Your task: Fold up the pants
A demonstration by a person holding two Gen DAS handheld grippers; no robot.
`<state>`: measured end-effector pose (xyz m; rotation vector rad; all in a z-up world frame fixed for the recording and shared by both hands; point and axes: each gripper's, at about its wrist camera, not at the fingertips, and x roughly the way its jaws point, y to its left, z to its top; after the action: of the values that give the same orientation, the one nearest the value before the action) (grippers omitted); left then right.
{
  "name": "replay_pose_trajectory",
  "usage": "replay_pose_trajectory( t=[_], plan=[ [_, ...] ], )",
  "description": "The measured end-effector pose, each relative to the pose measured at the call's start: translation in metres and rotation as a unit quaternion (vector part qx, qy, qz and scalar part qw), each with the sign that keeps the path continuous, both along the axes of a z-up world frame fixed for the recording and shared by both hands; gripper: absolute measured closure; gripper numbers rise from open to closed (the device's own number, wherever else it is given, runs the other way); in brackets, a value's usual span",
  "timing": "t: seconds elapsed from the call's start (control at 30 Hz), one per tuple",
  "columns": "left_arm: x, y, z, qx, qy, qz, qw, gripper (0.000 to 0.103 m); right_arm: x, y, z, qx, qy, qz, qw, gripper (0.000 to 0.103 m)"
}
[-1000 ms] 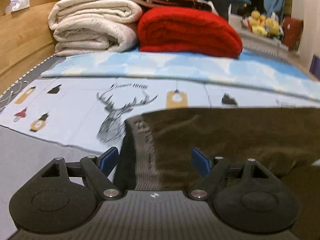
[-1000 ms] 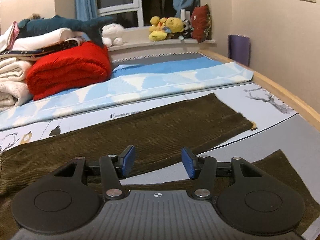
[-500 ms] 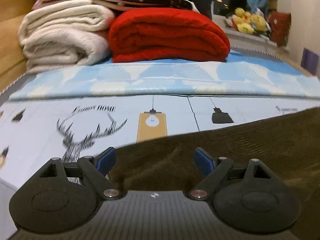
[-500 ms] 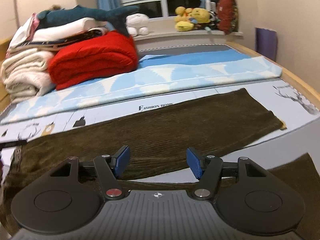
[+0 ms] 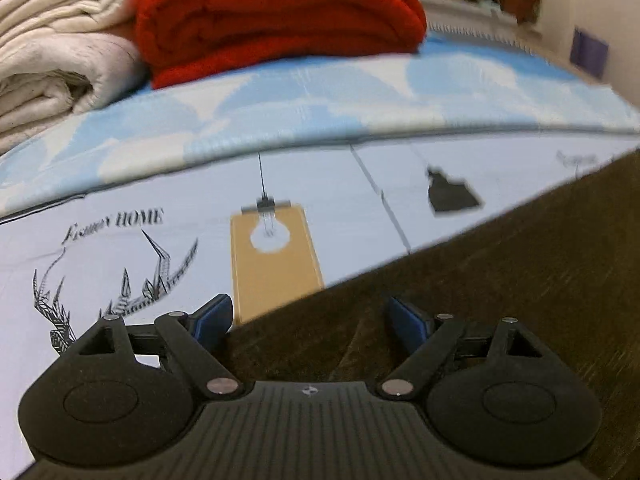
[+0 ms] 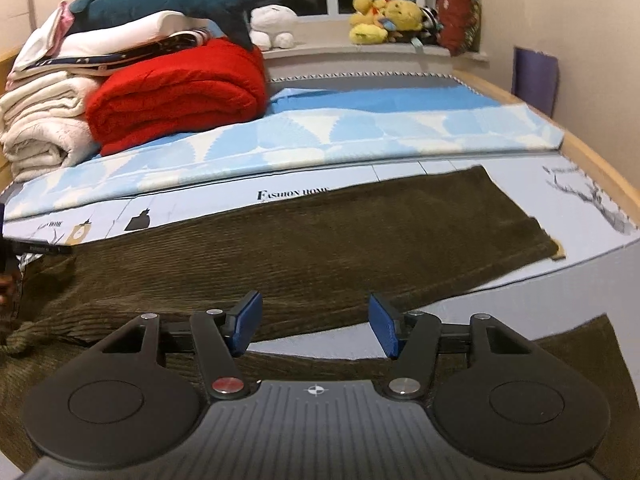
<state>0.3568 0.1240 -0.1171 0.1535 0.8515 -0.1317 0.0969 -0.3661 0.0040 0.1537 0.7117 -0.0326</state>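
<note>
Under both claws, ribbed brown corduroy pants (image 6: 320, 240) lie flat; left gripper (image 5: 308, 314) spread wide, right gripper (image 6: 314, 324) closing, pads clear of cloth.

Your pants (image 6: 320, 240) lay flat across the printed sheet (image 6: 592, 216), legs running right. Behind them sat the folded blanket (image 6: 176, 96), with stacked bedding (image 6: 44, 120) to its left.

Left gripper (image 5: 308, 314) and right gripper (image 6: 314, 326) — black ribbed bodies, round side discs, silver pivot screws, blue finger pads (image 6: 246, 320); the right carries one red screw.
</note>
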Motion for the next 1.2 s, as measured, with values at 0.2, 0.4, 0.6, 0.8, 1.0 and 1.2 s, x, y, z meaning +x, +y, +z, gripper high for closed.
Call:
replay_pose_trajectory(
  t=[0.2, 0.4, 0.6, 0.8, 1.0, 1.2],
  plan=[
    [-0.005, -0.004, 0.001, -0.019, -0.003, -0.028, 0.9994, 0.100, -0.004, 0.003, -0.002, -0.008, 0.004, 0.008, 1.000, 0.044],
    [-0.034, -0.021, 0.033, 0.009, -0.015, -0.036, 0.9992, 0.100, -0.009, -0.001, 0.000, -0.010, 0.004, -0.004, 1.000, 0.045],
    [-0.122, -0.048, 0.106, 0.012, -0.044, -0.083, 0.9955, 0.101, -0.018, -0.011, 0.002, -0.001, 0.000, -0.028, 1.000, 0.046],
    [-0.265, -0.068, 0.125, -0.010, -0.034, -0.138, 0.9898, 0.101, -0.035, -0.035, -0.001, 0.032, 0.002, -0.074, 0.997, 0.046],
    [-0.289, -0.017, 0.100, -0.135, 0.061, 0.005, 0.9890, 0.086, -0.049, -0.048, -0.009, 0.050, 0.014, -0.100, 0.994, 0.046],
    [-0.286, 0.030, 0.078, -0.258, 0.133, 0.134, 0.9475, 0.047, -0.055, -0.060, -0.010, 0.085, 0.011, -0.135, 0.987, 0.058]
  ],
)
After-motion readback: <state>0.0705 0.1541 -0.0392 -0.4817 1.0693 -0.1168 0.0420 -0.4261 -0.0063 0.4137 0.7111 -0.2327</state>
